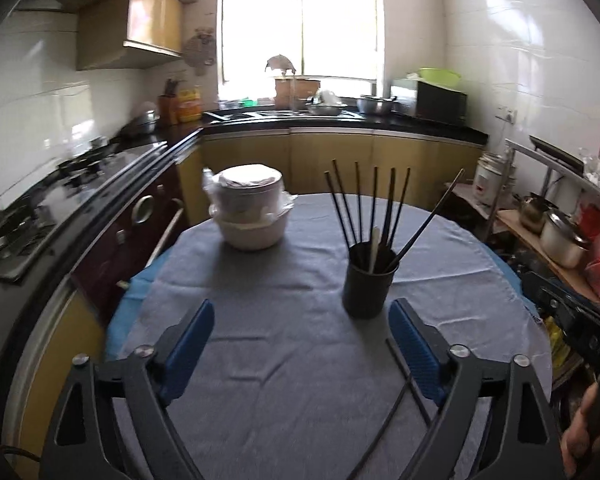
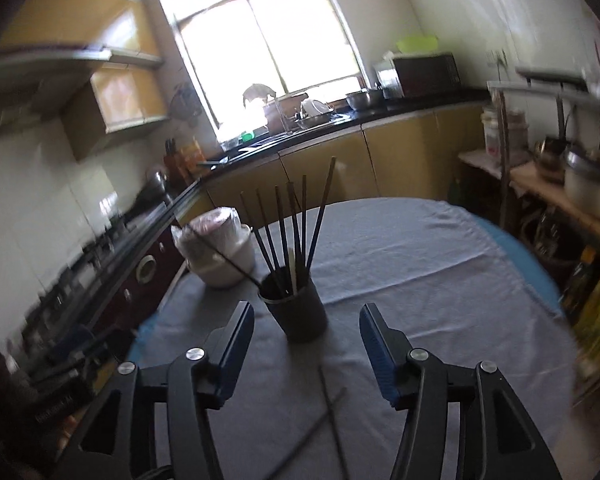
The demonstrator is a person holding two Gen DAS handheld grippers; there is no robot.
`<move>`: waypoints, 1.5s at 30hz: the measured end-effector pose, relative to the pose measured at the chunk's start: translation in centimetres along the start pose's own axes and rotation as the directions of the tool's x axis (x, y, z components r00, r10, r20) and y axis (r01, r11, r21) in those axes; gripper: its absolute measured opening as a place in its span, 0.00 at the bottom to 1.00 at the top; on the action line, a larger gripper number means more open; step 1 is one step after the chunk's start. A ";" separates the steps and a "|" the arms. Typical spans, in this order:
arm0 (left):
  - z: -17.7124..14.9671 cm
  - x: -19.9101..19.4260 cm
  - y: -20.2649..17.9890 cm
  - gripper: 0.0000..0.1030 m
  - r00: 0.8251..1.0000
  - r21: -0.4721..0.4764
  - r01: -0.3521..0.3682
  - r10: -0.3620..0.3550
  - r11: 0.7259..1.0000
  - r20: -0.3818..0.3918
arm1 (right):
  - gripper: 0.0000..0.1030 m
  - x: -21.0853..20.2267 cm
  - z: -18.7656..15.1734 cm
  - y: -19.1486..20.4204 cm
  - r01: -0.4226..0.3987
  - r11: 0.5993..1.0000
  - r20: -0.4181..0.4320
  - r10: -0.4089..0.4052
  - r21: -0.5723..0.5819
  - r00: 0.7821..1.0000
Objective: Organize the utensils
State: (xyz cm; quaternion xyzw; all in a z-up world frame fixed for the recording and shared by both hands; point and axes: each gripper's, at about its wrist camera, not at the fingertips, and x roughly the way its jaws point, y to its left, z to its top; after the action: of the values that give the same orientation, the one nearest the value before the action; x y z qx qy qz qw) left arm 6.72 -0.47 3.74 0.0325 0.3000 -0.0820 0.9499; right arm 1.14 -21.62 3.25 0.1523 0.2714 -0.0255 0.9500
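A black utensil cup stands on the round table with the grey cloth. Several black chopsticks and a pale spoon handle stand in it. Two loose black chopsticks lie crossed on the cloth near the front, partly under my left gripper's right finger. My left gripper is open and empty, just in front of the cup. In the right wrist view the cup stands just ahead of my right gripper, which is open and empty. The loose chopsticks lie between its fingers.
A stack of white lidded bowls wrapped in plastic stands at the table's far left. A stove and counter run along the left. A shelf with pots stands at the right. The right hand's gripper body shows at the right edge.
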 end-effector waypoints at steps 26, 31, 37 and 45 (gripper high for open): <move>-6.2 -14.9 -1.7 0.89 0.957 0.046 -0.266 0.259 0.963 0.129 | 0.70 -14.7 -5.8 2.6 0.095 0.993 0.119 -0.087 -0.069 0.989; -6.9 -17.0 -1.8 0.89 0.964 0.019 -0.230 0.226 0.973 0.142 | 0.70 -17.2 -6.6 3.0 0.084 0.993 0.135 -0.072 -0.082 0.988; -7.6 -19.9 -2.5 0.89 0.950 -0.008 -0.246 0.243 0.969 0.195 | 0.73 -20.5 -6.7 2.7 0.053 0.997 0.175 -0.041 -0.063 0.984; -8.0 -22.1 -3.3 0.89 0.947 -0.036 -0.228 0.230 0.973 0.222 | 0.73 -23.3 -7.3 1.5 0.017 0.999 0.200 -0.008 -0.039 0.980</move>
State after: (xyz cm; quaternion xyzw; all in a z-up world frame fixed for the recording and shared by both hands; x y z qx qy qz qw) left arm -16.19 0.20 9.83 0.0528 0.1852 0.0273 0.9809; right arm -22.20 -18.80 9.93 0.1281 0.1761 -0.0411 0.9751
